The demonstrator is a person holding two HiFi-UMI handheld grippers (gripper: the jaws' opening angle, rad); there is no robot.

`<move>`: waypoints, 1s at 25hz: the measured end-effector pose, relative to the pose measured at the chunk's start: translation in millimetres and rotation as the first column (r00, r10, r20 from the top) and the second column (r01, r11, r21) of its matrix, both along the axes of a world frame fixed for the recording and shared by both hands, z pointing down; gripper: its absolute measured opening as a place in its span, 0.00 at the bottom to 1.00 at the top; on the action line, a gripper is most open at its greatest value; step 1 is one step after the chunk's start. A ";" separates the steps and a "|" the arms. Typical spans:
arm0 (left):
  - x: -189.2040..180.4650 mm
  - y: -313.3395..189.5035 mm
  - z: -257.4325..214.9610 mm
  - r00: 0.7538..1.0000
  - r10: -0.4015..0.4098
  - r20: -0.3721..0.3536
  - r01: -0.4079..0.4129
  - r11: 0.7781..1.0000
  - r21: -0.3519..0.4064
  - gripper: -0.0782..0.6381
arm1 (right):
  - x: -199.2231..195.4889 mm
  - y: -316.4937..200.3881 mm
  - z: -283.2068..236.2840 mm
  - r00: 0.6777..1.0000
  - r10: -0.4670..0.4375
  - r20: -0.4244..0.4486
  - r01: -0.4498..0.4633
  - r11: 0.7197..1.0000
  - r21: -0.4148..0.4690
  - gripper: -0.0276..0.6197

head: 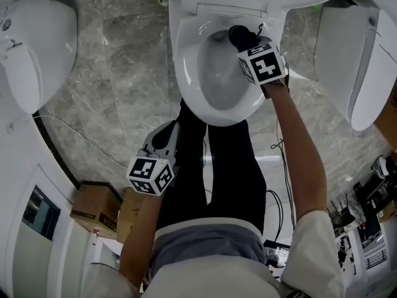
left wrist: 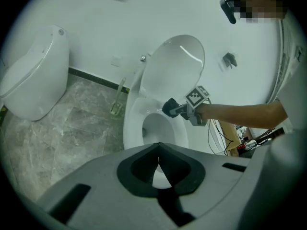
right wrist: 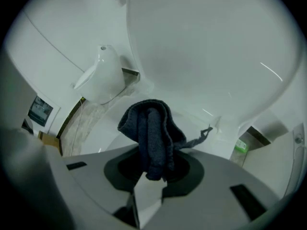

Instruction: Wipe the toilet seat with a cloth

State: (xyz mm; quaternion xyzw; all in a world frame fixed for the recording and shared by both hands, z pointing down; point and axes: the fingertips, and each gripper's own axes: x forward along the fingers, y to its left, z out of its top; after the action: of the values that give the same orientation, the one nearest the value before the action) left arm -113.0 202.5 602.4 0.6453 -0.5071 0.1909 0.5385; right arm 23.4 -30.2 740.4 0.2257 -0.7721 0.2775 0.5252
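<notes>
Clamping 1 dark cloth (right wrist: 151,133), the right tongs (right wrist: 152,174) hang over the middle toilet (head: 189,95) of 3; left tongs (left wrist: 158,159) together, empty.

Finding: no text, brand, number or sign is legible. The cardboard boxes (head: 93,207), at eight o'clock in the head view, carry dark print too small to read. A green label (right wrist: 241,146), at four o'clock in the right gripper view, is too blurred to read.

Bunched dark cloth (right wrist: 151,133), at white seat (head: 186,73) rear
</notes>
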 end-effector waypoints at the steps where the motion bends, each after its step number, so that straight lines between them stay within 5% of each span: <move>1: -2.3 -2.3 -1.6 1.000 0.009 0.002 -0.009 1.000 0.008 0.12 | -1.5 1.5 -7.7 1.000 0.022 0.023 -0.022 1.000 0.004 0.16; 10: 3.5 -37.3 -39.2 1.000 -0.023 0.008 0.021 0.993 0.120 0.12 | 16.7 10.2 -99.9 0.962 0.157 0.221 -0.185 0.976 0.112 0.16; 25: 63.5 -80.2 -166.8 1.000 0.003 0.003 -0.004 0.958 0.286 0.12 | 88.8 51.5 -254.1 0.914 0.213 0.344 -0.282 0.945 0.163 0.16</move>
State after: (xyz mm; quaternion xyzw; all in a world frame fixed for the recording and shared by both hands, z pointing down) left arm -49.5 122.3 435.5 0.7171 -0.5289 0.1175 0.4384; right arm 112.2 21.3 486.4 0.3278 -0.8372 0.2923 0.3260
